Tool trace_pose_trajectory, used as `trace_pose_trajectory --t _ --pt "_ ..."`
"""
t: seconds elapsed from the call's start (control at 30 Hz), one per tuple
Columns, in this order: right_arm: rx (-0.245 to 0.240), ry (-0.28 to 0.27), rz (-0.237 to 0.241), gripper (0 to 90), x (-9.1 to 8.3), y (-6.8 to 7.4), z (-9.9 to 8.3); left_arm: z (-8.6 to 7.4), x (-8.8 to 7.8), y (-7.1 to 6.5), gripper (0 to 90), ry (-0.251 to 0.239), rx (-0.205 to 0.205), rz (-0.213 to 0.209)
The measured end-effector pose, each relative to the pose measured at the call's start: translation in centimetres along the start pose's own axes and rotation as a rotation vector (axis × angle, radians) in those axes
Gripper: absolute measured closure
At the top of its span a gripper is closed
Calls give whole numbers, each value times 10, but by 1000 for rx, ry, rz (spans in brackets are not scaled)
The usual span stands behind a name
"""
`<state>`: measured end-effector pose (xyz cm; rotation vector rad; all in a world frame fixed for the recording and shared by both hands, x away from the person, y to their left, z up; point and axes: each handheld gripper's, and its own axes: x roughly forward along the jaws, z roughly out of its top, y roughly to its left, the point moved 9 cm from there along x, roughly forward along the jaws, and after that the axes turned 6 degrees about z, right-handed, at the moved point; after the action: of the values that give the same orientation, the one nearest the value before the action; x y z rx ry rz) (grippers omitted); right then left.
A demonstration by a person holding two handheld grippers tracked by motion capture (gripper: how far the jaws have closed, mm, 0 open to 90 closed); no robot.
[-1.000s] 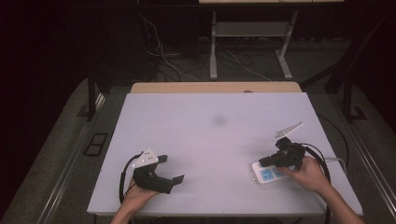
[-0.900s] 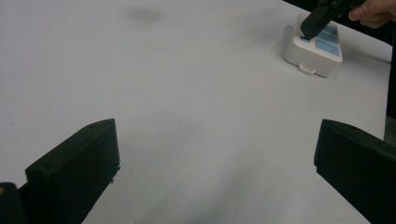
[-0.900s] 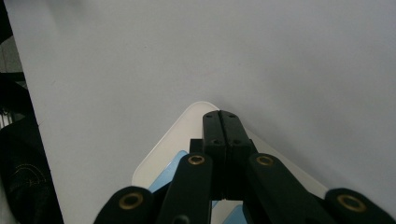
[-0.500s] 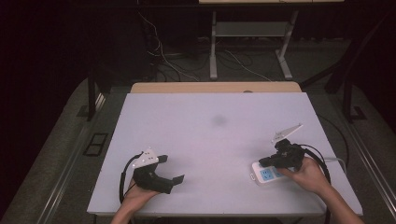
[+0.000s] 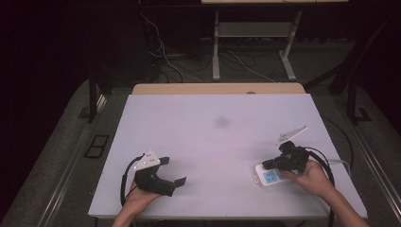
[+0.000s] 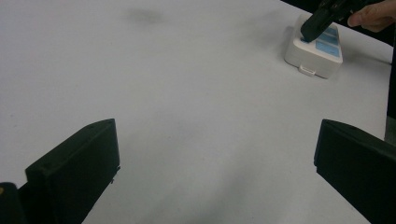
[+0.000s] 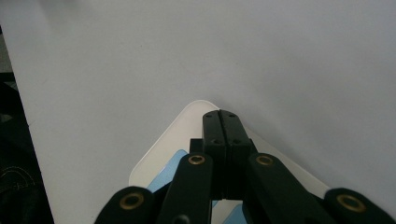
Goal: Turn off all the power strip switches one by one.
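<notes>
No visible change (both grippers motionless)

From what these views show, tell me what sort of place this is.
Probably a lab or workshop set up for recording, not a home. A bare white table stands on grey carpet, loose cables run across the floor behind it, and a metal-legged workbench stands at the dark back. A white power strip lies on the table.

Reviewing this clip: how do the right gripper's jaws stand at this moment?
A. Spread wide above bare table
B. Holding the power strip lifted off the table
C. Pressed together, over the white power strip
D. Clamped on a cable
C. In the right gripper view the two black jaws of the right gripper meet flat against each other, with the white power strip lying on the table beneath them.
</notes>
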<state>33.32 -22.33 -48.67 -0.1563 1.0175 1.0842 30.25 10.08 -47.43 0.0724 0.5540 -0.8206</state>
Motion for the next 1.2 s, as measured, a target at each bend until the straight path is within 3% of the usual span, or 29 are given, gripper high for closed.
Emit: trace_pose_trajectory --t 0.57,0.63,0.7,0.87,1.2 --pt "-11 17 11 900 -1 1 0 0 0 1 0 0 -3 1" --pt "-1 15 42 900 -2 4 1 0 0 2 0 0 -5 0" --pt "-2 19 37 900 -2 4 2 0 0 2 0 1 -5 0" --pt "3 -36 50 900 -11 7 9 0 0 1 0 0 -3 -1" --pt "6 -113 -15 884 -34 11 12 0 -1 0 0 -4 -2 -5"
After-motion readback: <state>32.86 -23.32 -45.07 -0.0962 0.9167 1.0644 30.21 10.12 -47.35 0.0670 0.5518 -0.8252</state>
